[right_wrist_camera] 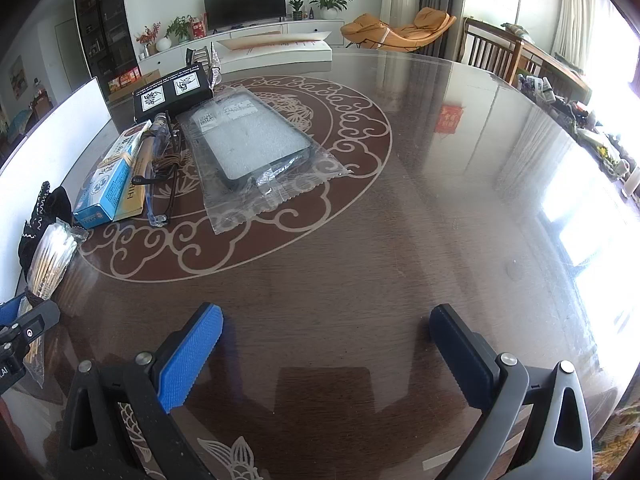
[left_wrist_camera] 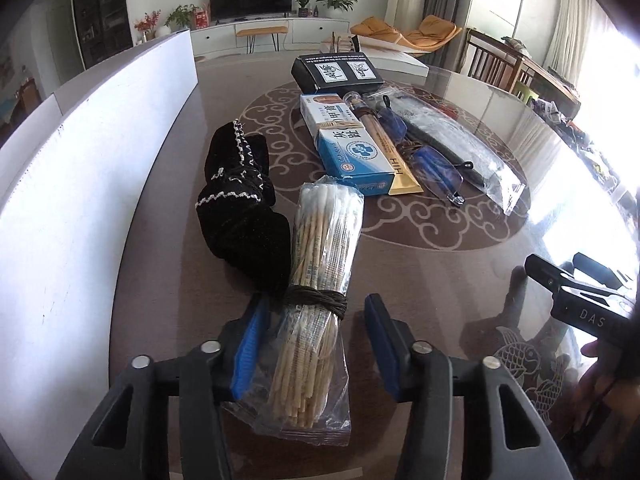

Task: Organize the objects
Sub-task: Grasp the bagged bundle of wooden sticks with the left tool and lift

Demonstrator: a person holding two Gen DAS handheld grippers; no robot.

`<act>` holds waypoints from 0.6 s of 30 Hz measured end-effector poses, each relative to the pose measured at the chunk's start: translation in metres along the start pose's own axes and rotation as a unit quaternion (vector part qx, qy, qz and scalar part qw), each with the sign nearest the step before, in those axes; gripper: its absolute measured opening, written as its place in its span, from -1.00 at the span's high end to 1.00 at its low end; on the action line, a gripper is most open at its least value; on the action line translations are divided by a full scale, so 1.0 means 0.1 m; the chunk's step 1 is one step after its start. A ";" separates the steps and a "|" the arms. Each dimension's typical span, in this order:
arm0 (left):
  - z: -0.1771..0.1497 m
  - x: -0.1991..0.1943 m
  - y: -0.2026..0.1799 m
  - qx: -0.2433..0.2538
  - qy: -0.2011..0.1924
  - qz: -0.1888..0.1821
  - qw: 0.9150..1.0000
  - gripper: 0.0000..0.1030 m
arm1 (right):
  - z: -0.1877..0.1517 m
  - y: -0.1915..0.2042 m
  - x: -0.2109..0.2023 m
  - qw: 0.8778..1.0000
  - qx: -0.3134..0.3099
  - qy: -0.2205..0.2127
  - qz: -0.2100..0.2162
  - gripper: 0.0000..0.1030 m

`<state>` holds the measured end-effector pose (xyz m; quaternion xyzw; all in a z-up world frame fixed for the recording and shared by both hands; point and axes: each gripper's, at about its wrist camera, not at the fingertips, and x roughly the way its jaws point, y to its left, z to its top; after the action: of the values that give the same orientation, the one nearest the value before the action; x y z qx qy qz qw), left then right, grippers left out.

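Cotton swabs [left_wrist_camera: 320,280] in a clear bag lie on our counter [left_wrist_camera: 440,272], tied with a dark string. Our left gripper [left_wrist_camera: 316,344] has its fingers wide, one on each side of the bag, not pinching it. A black pouch [left_wrist_camera: 240,208] touches the bag's left side. Farther back we see a blue box [left_wrist_camera: 352,152]. Our right gripper [right_wrist_camera: 326,350] hangs wide over bare counter, holding nothing.

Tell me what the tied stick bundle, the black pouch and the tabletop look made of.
Tied bundle of pale sticks: apparently wood or bamboo with white cotton tips, in crinkled clear plastic wrap, bound with dark cord. Black pouch with white zigzag stitching: soft matte fabric, possibly velvet. Brown patterned tabletop: wood grain under a glossy, reflective sheet, probably glass.
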<state>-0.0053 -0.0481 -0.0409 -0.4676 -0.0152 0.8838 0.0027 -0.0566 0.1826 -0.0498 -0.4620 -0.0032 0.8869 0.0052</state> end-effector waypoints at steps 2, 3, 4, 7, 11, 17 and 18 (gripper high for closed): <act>-0.10 -0.07 -0.01 0.005 -0.005 -0.006 1.000 0.42 | 0.00 0.00 0.00 1.000 0.000 0.000 0.000 -1.00; -0.17 -0.12 -0.01 0.003 -0.006 -0.010 1.000 0.43 | 0.00 0.00 0.00 1.000 0.000 0.000 0.000 -1.00; -0.24 -0.17 0.00 0.003 -0.008 -0.011 1.000 0.43 | 0.00 0.00 0.00 1.000 0.000 0.000 0.000 -1.00; -0.42 -0.30 -0.01 0.014 -0.006 -0.019 1.000 0.43 | 0.00 0.00 0.00 1.000 0.000 0.000 0.000 -1.00; -0.47 -0.33 -0.03 0.033 -0.006 -0.021 0.999 0.21 | 0.00 0.00 0.00 1.000 0.000 0.000 0.000 -1.00; -0.37 -0.21 -0.14 0.042 -0.009 -0.002 0.999 -0.29 | 0.00 0.00 0.00 1.000 0.000 0.000 0.000 -1.00; -0.35 -0.20 -0.14 0.039 -0.011 -0.004 0.999 -0.29 | 0.00 0.00 0.00 1.000 0.000 0.000 0.000 -1.00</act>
<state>0.0349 -0.0340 -0.0441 -0.4574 0.0171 0.8888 0.0240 -0.0565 0.1826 -0.0496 -0.4620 -0.0028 0.8869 0.0052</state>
